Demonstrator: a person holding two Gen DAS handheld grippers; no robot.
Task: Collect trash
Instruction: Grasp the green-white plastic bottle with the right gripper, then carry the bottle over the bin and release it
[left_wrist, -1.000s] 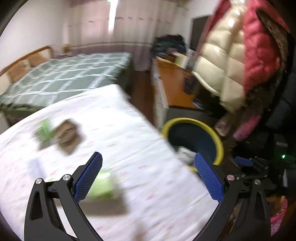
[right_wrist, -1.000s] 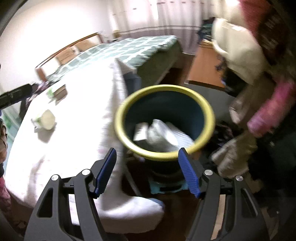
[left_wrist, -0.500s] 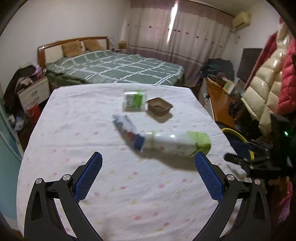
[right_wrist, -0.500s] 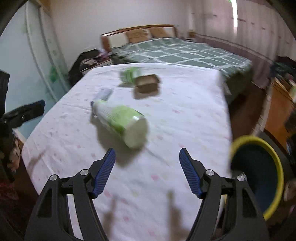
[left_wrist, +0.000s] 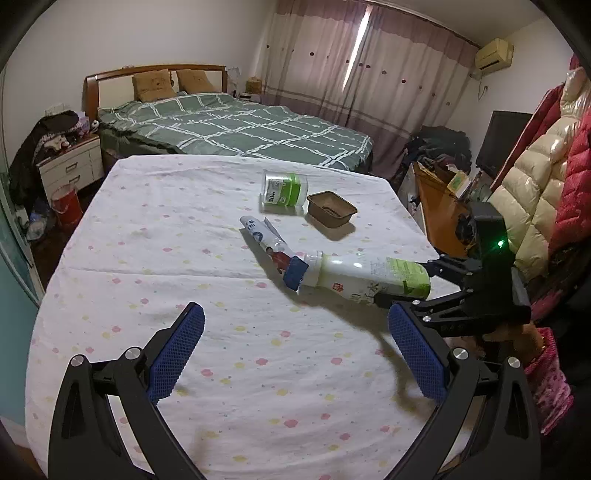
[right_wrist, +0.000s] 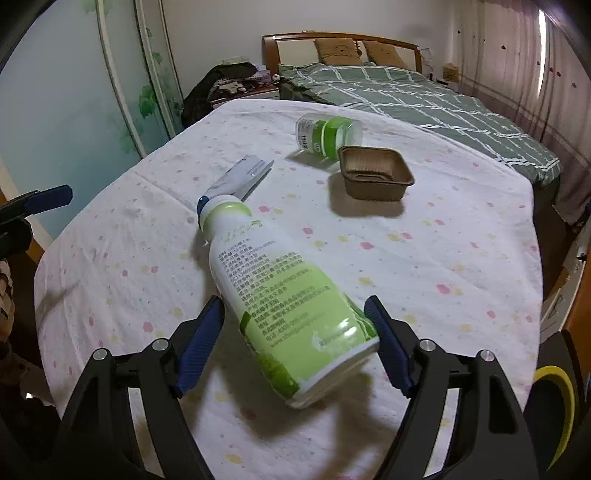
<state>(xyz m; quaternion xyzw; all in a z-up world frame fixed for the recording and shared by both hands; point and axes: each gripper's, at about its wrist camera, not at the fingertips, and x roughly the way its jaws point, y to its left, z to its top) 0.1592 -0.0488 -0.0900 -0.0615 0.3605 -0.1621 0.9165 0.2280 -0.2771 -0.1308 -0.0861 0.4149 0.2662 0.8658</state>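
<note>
Right wrist: bottle (right_wrist: 280, 291) lies flat, cap pointing away.

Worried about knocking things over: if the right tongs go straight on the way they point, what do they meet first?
The lying white-and-green plastic bottle: its base already sits between the open right tongs, whose jaws have just been opening; whether the pads touch it is unclear.

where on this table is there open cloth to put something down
Free: the wide near stretch in front of the left claw, and the side of the table left of the wrapper. Crowded: the jar, brown tray and bottle cluster.
</note>
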